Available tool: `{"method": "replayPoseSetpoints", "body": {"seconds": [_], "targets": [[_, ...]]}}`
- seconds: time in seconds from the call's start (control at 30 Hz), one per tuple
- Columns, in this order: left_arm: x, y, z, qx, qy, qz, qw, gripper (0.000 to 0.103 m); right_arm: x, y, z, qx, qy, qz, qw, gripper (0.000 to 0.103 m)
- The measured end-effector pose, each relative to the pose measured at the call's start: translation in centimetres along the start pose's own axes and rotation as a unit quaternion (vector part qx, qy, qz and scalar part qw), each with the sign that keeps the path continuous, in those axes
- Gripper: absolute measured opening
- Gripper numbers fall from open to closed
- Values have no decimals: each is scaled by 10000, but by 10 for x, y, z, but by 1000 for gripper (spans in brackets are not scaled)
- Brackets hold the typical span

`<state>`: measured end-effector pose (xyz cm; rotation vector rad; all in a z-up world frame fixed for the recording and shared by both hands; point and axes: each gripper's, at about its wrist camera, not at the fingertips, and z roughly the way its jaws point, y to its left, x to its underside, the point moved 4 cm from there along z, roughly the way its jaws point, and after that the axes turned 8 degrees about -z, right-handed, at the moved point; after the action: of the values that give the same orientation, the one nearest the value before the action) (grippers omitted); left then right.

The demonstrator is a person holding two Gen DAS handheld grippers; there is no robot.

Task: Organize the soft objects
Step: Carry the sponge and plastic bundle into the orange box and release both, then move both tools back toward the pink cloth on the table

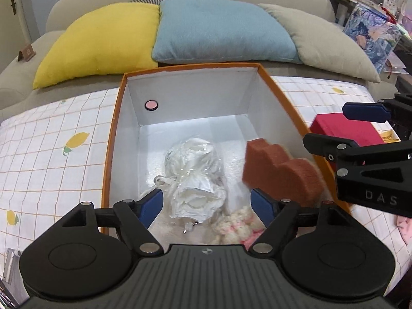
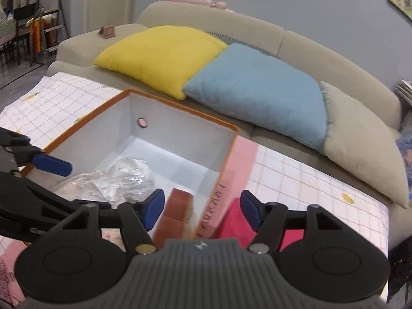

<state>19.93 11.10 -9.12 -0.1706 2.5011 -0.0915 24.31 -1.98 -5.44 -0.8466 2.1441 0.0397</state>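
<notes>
1. Right now both grippers hang over the orange-rimmed box, jaws spread, nothing pinched between either pair
2. Left gripper stands open around the clear plastic bundle, which lies on the box floor; its pads do not press on it
3. Right gripper is open above the box's near right wall; the brown foam block sits blurred against that wall inside the box, free of the pads and, judging by the blur, possibly dropping or settling
4. To do the release well, I would lift each gripper straight up and clear of the rim, so an open pad does not snag the crinkly film or tip the block back out
5. Bundle: glossy, wrinkled, transparent wrap over something white and soft; it should crush and slide easily
6. Block: matte, porous foam with a stepped, zigzag top edge; light and springy, apt to bounce
7. Knitted piece, cream and pink, lies in the near corner; looks fluffy and limp
8. Red box waits outside on the checked lemon-print cloth, just beside the box wall; its material I cannot tell
</notes>
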Motion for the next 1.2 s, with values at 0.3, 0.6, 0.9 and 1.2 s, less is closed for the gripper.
{"method": "replayPoseSetpoints", "body": {"seconds": [0.3, 0.6, 0.9, 1.2], "targets": [[12, -26, -34, 86, -454, 27, 9989, 91, 24, -17, -37, 384, -232, 360, 9983, 71], [39, -55, -70, 483, -780, -106, 9957, 91, 70, -32, -85, 731, -319, 1164, 9900, 74], [71, -86, -77, 1007, -700, -191, 9923, 91, 133, -47, -108, 1151, 121, 1372, 9838, 74], [90, -130, -65, 1506, -332, 21, 9880, 90, 170, -62, -120, 1175, 552, 1501, 9801, 74]]}}
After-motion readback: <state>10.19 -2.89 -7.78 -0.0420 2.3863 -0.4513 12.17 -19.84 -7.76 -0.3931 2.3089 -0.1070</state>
